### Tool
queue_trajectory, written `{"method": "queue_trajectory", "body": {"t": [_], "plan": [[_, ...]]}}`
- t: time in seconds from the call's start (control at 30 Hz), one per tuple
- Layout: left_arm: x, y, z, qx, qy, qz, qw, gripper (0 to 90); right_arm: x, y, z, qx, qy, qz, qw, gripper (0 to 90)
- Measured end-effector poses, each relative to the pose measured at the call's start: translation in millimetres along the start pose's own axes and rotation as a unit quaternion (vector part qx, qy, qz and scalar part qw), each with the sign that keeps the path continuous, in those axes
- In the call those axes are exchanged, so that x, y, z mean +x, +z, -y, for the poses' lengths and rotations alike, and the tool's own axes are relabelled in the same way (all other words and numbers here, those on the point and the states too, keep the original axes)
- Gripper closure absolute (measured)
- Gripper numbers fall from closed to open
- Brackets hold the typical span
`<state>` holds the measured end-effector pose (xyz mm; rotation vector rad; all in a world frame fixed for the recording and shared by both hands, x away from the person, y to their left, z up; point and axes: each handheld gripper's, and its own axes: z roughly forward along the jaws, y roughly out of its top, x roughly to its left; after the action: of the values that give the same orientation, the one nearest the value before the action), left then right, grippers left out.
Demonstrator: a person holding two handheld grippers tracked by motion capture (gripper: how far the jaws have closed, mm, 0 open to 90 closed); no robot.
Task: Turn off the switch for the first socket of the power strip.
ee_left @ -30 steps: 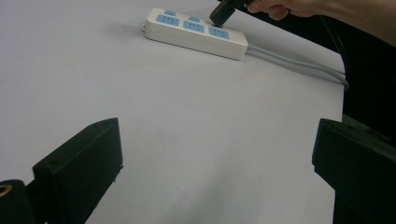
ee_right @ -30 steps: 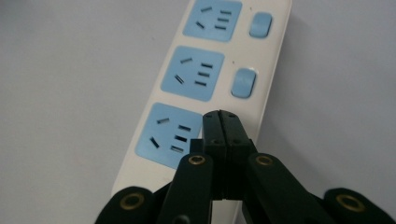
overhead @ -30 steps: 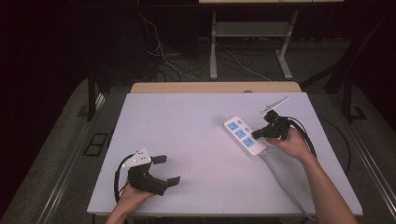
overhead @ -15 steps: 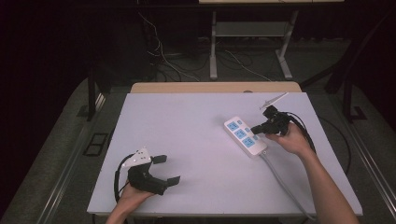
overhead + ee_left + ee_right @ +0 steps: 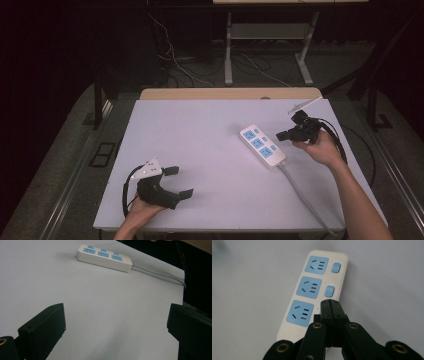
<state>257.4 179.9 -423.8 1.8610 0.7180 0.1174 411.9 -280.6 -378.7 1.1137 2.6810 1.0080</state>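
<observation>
The right gripper, jaws pressed together on nothing, hovered over the nearest switch of the power strip lying right of the table's middle. The left gripper rested near the front edge, jaws wide apart. The strip looked rigid, light and smooth, best gripped across its narrow sides. The right gripper view revealed the switches; the high view showed its stiff cable.

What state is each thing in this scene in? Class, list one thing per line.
Power strip: lying flat on the table, all three sockets empty, cord trailing off the near edge.
Right gripper: jaws shut, empty, tips over the strip's switch side.
Left gripper: jaws open, empty, resting near the front edge.
</observation>
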Motion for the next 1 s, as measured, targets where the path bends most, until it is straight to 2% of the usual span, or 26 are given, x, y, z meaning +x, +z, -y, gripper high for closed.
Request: {"method": "queue_trajectory", "body": {"t": [0.17, 0.47, 0.77, 0.97, 1.0], "plan": [[-0.3, -0.5, 0.0, -0.001, 0.0, 0.0, 1.0, 0.5, -1.0, -11.0, 3.5, -0.009, 0.006, 0.005, 0.9999, 90.0], [-1.3, -0.4, -0.2, -0.002, 0.001, 0.0, 1.0, 0.6, 6.1, -37.7, 12.1, -0.033, 0.021, 0.015, 0.9991, 89.8], [-1.4, -1.9, -0.1, -0.005, -0.001, -0.001, 1.0, 0.8, 11.9, -53.9, 19.0, -0.046, 0.032, 0.022, 0.9982, 89.8], [-1.7, -1.6, -0.2, -0.005, -0.001, -0.001, 1.0, 0.8, 16.1, -63.9, 30.4, -0.063, 0.047, 0.022, 0.9966, 89.6], [-1.9, -1.6, -0.2, -0.006, -0.001, -0.001, 1.0, 0.8, 17.9, -66.2, 34.6, -0.067, 0.055, 0.021, 0.9961, 85.2]]}}
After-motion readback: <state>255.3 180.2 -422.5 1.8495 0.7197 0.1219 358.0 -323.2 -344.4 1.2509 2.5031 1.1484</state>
